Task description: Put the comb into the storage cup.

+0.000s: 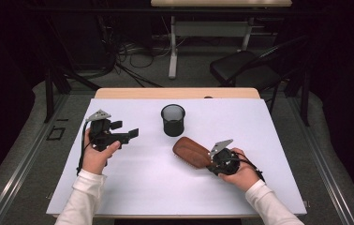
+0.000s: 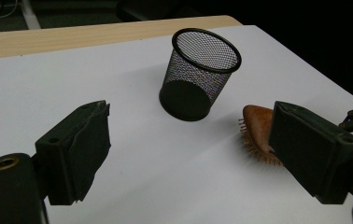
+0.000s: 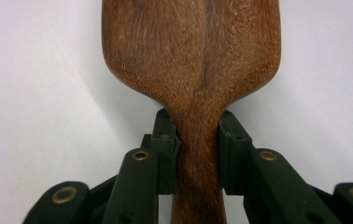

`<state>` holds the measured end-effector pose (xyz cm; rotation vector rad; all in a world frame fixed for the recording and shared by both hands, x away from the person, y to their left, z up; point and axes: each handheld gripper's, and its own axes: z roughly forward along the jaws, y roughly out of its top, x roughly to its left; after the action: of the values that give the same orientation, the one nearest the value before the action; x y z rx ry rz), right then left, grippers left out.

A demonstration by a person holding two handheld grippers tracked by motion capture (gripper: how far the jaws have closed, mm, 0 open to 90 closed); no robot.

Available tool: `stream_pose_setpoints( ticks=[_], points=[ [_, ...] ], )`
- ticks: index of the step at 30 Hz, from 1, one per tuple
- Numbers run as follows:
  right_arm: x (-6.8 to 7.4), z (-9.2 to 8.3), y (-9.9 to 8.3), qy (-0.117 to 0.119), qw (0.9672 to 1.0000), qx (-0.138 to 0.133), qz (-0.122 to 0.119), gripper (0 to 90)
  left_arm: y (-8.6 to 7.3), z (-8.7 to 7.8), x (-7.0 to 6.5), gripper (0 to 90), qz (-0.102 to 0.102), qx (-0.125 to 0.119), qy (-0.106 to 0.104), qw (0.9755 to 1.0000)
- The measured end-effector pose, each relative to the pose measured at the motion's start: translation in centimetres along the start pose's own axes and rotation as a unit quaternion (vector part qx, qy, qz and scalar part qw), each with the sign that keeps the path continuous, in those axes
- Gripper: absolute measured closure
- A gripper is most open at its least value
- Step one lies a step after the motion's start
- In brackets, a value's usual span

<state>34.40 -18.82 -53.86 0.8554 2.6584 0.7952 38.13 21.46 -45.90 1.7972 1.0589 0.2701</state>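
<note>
A brown wooden hairbrush point(image 1: 190, 151) lies bristles-down on the white table, right of the middle. My right gripper point(image 1: 210, 160) is shut on its handle. In the right gripper view both black pads point(image 3: 165, 140) press the narrow neck just below the brush's broad back point(image 3: 191, 51). A black mesh cup point(image 1: 173, 120) stands upright behind the brush, with nothing visible inside it. My left gripper point(image 1: 125, 129) is held above the table's left side, open, with nothing between its jaws. In the left gripper view its wide-apart jaws frame the cup point(image 2: 198, 74) and the brush's bristled end point(image 2: 257, 131).
A white sheet point(image 1: 165, 192) covers the table, with a wooden strip point(image 1: 175, 93) bare along the far edge. Beyond the table are a black chair point(image 1: 245, 65), a desk leg point(image 1: 172, 47) and loose cables on the floor.
</note>
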Motion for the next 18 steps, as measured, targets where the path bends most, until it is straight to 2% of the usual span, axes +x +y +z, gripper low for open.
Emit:
stream_pose_setpoints(
  ticks=[18],
  points=[
    [0.48,-0.7,0.2,-0.008,0.9981,-0.059,0.018,72.2,-0.01,0.14,-0.19,12.9,0.001,0.002,-0.006,1.0]
  ],
)
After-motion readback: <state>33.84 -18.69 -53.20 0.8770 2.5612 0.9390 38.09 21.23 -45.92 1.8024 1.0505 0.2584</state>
